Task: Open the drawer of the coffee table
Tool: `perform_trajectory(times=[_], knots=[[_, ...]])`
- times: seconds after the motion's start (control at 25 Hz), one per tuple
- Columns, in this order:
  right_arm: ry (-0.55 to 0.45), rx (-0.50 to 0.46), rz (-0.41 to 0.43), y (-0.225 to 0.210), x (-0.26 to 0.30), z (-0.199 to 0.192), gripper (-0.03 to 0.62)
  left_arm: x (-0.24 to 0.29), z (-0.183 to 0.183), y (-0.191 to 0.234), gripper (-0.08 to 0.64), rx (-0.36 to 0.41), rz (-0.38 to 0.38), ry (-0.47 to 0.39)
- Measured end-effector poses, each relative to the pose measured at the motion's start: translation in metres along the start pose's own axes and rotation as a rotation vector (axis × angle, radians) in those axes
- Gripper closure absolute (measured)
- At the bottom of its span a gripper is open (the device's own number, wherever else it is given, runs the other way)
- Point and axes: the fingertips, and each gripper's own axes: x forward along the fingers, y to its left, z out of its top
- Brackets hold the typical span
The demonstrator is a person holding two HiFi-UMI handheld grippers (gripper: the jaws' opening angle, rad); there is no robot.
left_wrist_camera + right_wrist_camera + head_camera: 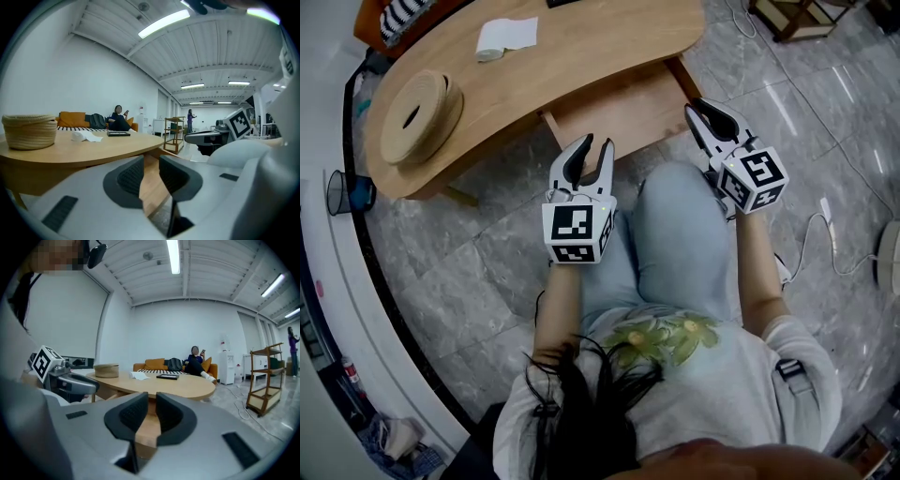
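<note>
The curved wooden coffee table [591, 52] stands ahead of my knees. Its drawer [623, 111] juts out from under the near edge, pulled out toward me. My left gripper [594, 145] hovers in front of the drawer's left corner, jaws a little apart with nothing between them. My right gripper [701, 108] is at the drawer's right corner, raised above my knee, jaws narrowly apart and empty. In the left gripper view the left gripper [151, 171] frames the drawer's wood [151, 187]. The right gripper [149, 411] points level at the table [183, 385].
A woven basket [417, 117] and a tissue [506, 37] lie on the table top. A black mesh bin [342, 192] stands at the left on the grey stone floor, a white cable [825, 234] trails at the right. A wooden shelf rack [262, 380] and a seated person [197, 359] are farther off.
</note>
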Motion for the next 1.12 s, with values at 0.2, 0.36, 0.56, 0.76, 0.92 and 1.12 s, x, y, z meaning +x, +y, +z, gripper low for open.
perform_trajectory(times=[0.2, 0.36, 0.56, 0.76, 0.92, 1.12], knots=[[0.033, -0.012, 0.055, 0.019, -0.001, 0.007, 0.584, 0.002, 0.01, -0.012, 0.535, -0.007, -0.005, -0.033], [0.022, 0.03, 0.102, 0.028, 0.001, 0.007, 0.584, 0.006, 0.012, -0.028, 0.543, -0.02, -0.048, -0.03], [0.019, 0.026, 0.139, 0.036, 0.003, 0.007, 0.586, 0.012, 0.013, -0.053, 0.543, -0.011, -0.11, -0.02], [0.016, 0.018, 0.134, 0.037, 0.001, 0.008, 0.586, 0.012, 0.008, -0.056, 0.543, -0.065, -0.124, -0.011], [0.016, 0.018, 0.132, 0.037, -0.002, 0.007, 0.586, 0.012, 0.007, -0.06, 0.543, -0.051, -0.133, -0.005], [0.015, 0.018, 0.136, 0.037, -0.002, 0.008, 0.586, 0.013, 0.006, -0.063, 0.543, -0.055, -0.15, 0.001]])
